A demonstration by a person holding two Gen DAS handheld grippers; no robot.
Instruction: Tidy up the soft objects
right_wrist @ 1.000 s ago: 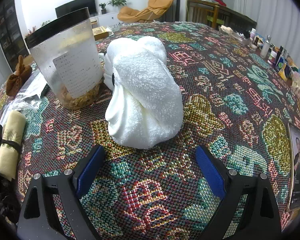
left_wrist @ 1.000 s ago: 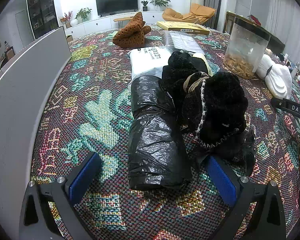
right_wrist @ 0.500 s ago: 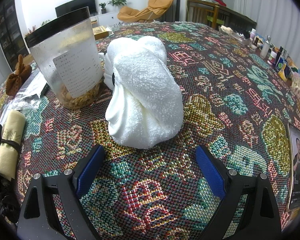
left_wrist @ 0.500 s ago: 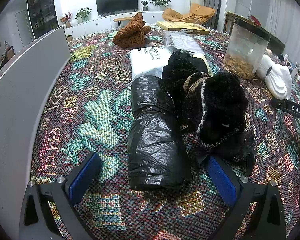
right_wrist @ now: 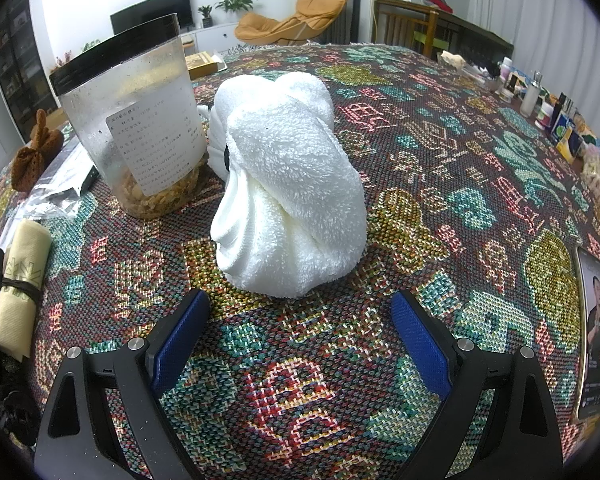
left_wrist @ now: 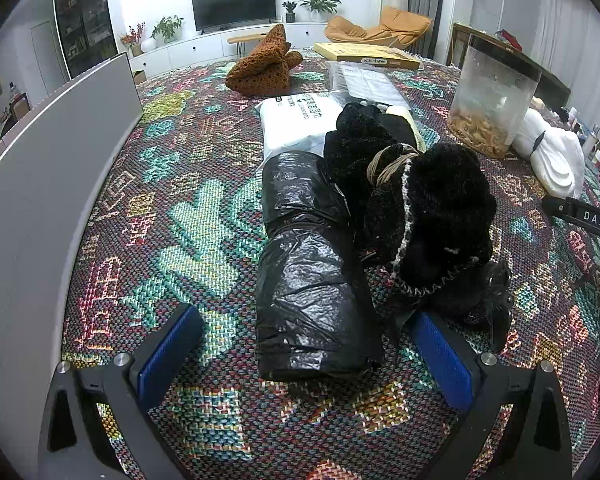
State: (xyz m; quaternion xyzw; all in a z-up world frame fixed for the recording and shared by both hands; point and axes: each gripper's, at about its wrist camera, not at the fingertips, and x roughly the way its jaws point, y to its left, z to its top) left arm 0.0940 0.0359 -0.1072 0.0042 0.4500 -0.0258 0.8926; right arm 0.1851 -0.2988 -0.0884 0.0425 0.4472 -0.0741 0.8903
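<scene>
In the left wrist view, a rolled black plastic bag (left_wrist: 312, 272) lies on the patterned cloth, with a black fuzzy bundle (left_wrist: 428, 216) tied with cord beside it on the right. My left gripper (left_wrist: 304, 348) is open, its blue pads either side of the roll's near end. In the right wrist view, a white towel bundle (right_wrist: 288, 196) sits just ahead of my open, empty right gripper (right_wrist: 300, 328). The towel also shows in the left wrist view (left_wrist: 552, 152). A brown knit item (left_wrist: 264, 68) lies far back.
A clear canister with a black lid (right_wrist: 136, 128) stands left of the towel. A rolled cream cloth (right_wrist: 18, 280) lies at the left edge. A white mailer bag (left_wrist: 296, 124) and a flat box (left_wrist: 364, 54) lie behind. A grey panel (left_wrist: 40, 168) stands at the left. Small bottles (right_wrist: 540, 96) line the right edge.
</scene>
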